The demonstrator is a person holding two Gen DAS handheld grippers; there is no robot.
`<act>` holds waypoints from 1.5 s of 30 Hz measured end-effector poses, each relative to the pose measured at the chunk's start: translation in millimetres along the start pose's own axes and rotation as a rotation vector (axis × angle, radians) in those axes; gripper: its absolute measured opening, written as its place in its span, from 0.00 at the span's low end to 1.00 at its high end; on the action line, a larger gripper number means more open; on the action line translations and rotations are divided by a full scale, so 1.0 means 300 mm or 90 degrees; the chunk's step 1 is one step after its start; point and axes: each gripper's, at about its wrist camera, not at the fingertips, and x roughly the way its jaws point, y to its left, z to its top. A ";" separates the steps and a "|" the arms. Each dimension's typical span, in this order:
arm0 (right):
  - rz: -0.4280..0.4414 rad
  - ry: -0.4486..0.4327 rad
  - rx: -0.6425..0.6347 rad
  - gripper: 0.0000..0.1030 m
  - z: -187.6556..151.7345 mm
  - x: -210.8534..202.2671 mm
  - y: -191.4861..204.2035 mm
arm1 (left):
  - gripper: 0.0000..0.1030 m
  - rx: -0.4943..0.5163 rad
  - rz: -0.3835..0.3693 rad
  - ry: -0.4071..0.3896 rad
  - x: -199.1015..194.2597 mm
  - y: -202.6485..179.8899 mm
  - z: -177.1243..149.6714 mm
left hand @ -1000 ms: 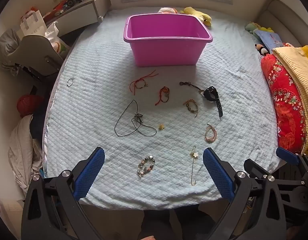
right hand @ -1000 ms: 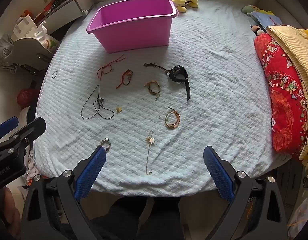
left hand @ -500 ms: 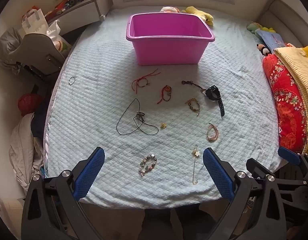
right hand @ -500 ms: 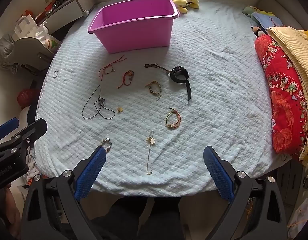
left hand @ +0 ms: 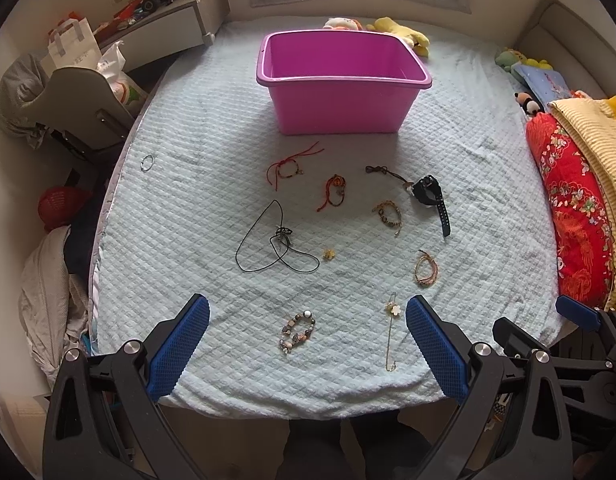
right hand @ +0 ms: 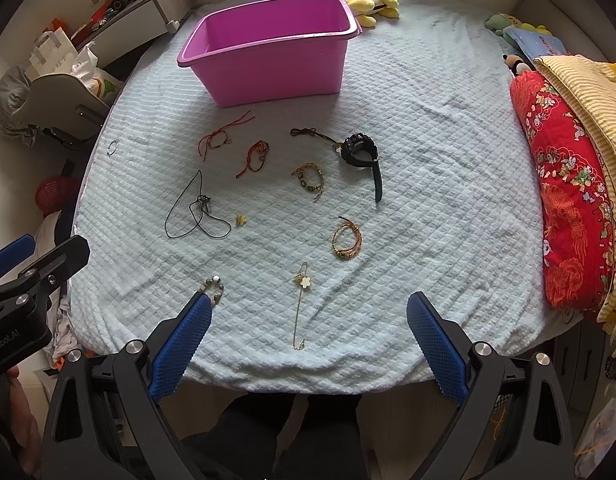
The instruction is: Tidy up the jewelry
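Both views shifted slightly; one bin point(left hand: 342, 98), one watch point(left hand: 430, 196), five bracelets.

Soft, even daylight fills both views, brightest on the far wall; the bin point(left hand: 342, 92) casts a faint shadow on the bedspread point(left hand: 180, 216) toward the camera. Focus is sharp at centre; fisheye bending curves the bed's edges, and the corners go black.
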 end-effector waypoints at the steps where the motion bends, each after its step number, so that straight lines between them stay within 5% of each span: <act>1: 0.000 0.000 0.000 0.91 0.000 -0.001 -0.001 | 0.94 0.001 0.000 0.000 -0.002 -0.001 0.000; 45: 0.002 0.000 0.008 0.91 -0.017 -0.001 -0.012 | 0.94 0.005 0.004 -0.012 -0.019 -0.002 0.003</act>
